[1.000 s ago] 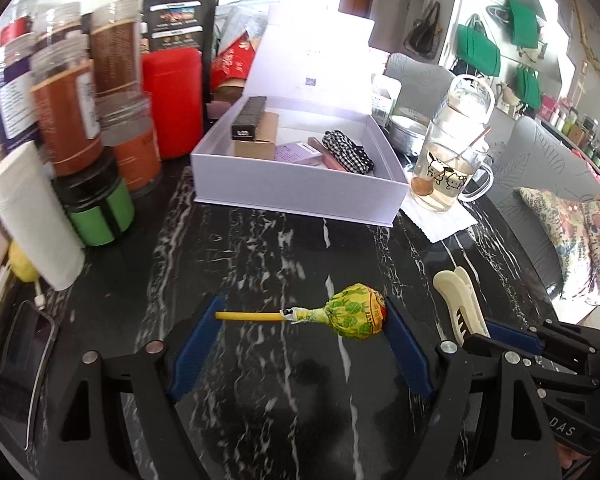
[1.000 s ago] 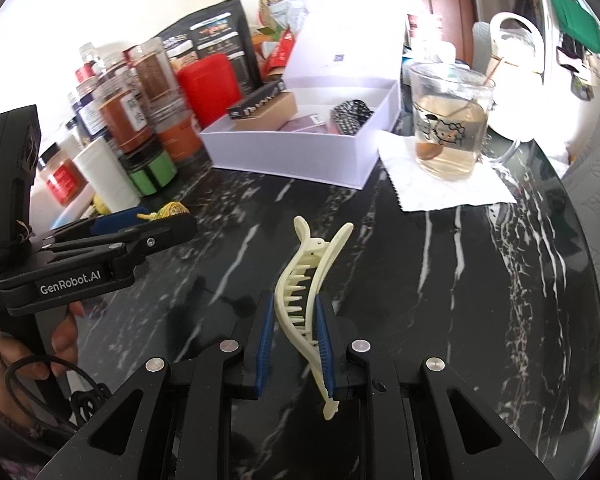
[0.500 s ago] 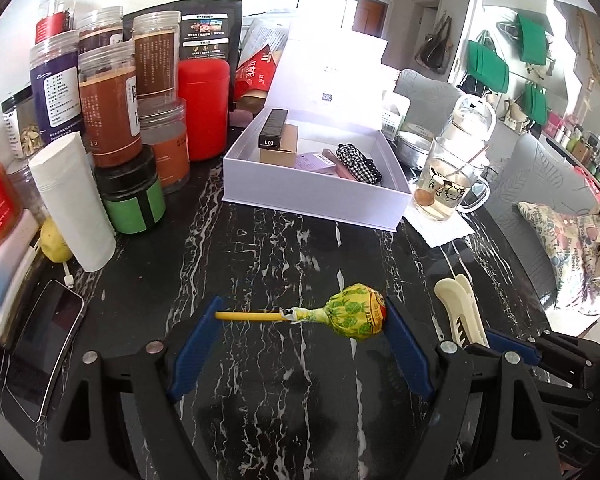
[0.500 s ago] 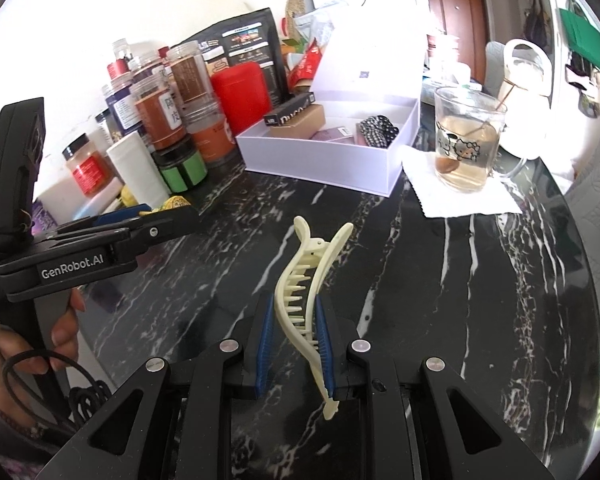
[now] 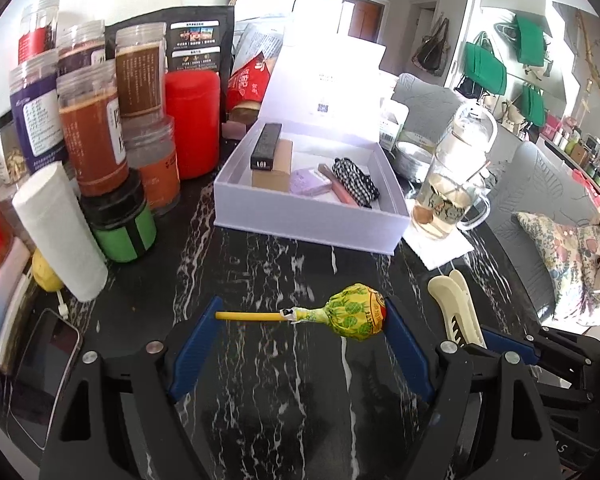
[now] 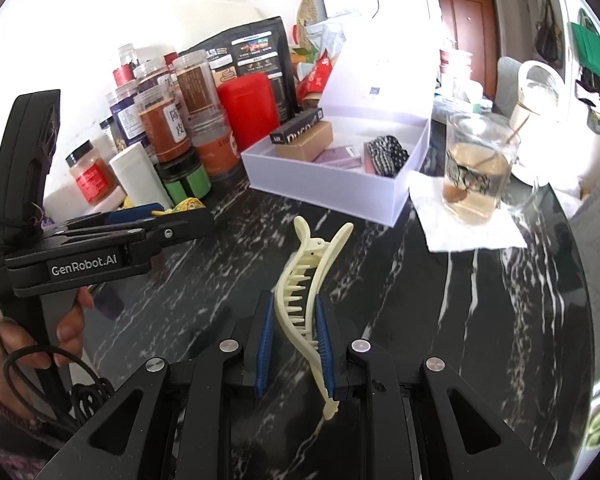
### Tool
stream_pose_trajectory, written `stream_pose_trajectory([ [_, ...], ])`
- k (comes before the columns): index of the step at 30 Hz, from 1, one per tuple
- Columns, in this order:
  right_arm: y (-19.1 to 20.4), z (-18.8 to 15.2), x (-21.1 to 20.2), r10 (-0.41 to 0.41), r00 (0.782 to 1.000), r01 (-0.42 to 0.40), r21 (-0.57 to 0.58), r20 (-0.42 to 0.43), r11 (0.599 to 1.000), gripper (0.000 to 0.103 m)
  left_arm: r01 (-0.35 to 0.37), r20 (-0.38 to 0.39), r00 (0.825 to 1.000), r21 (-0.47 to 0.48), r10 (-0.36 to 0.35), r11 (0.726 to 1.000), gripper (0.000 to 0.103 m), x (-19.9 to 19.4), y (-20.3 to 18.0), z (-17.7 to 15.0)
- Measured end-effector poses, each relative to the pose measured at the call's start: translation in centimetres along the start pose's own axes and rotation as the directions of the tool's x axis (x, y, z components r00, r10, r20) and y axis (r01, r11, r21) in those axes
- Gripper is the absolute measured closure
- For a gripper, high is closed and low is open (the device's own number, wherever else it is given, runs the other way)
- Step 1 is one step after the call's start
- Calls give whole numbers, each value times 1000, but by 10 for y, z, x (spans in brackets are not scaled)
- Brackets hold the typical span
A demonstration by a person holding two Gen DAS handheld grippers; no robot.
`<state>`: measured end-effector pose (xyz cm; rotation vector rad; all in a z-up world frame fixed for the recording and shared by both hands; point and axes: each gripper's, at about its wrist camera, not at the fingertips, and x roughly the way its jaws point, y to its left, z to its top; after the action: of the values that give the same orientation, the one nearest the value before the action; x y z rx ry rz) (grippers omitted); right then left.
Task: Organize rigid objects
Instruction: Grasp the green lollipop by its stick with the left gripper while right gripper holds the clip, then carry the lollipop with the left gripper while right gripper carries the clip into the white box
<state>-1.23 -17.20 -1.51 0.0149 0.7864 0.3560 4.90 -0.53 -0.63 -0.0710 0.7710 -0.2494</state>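
Observation:
My left gripper (image 5: 300,318) is shut on a lollipop (image 5: 352,316) with a yellow-green wrapper, held lengthwise between the blue pads, its yellow stick pointing left. My right gripper (image 6: 294,312) is shut on a cream hair claw clip (image 6: 306,272), which stands up out of the jaws; the clip also shows in the left wrist view (image 5: 456,308). Both are held above the black marble table (image 6: 500,320). An open white box (image 5: 312,220) with several small items stands ahead, its lid raised; it shows in the right wrist view too (image 6: 332,184).
Jars and a red canister (image 5: 192,120) crowd the left. A white tube (image 5: 60,232) and a phone (image 5: 40,364) lie at the near left. A glass mug (image 6: 476,172) on a napkin and a glass pitcher (image 5: 468,140) stand right of the box.
Both grippers have drawn back and risen, so the box and jars look farther away. Each gripper holds its object as before.

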Motion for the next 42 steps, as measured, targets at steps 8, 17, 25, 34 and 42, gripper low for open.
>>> stream_pose_trajectory([
  [8, -5, 23, 5, -5, 1000, 6, -10, 16, 1000, 83, 0, 26, 1000, 8, -1, 1000, 22, 3, 1, 24],
  [17, -9, 48, 12, -7, 1000, 7, -13, 30, 1000, 83, 2, 52, 999, 27, -3, 1000, 22, 9, 3, 54],
  [25, -16, 78, 17, -7, 998, 8, -25, 57, 1000, 83, -13, 72, 997, 44, 10, 999, 22, 18, 1, 84],
  [34, -30, 113, 30, -28, 996, 30, -30, 80, 999, 83, -17, 107, 994, 72, 10, 997, 22, 31, 1, 121],
  [42, -41, 144, 49, -64, 993, 67, -27, 97, 997, 83, 1, 108, 994, 91, -11, 996, 22, 57, 3, 150],
])
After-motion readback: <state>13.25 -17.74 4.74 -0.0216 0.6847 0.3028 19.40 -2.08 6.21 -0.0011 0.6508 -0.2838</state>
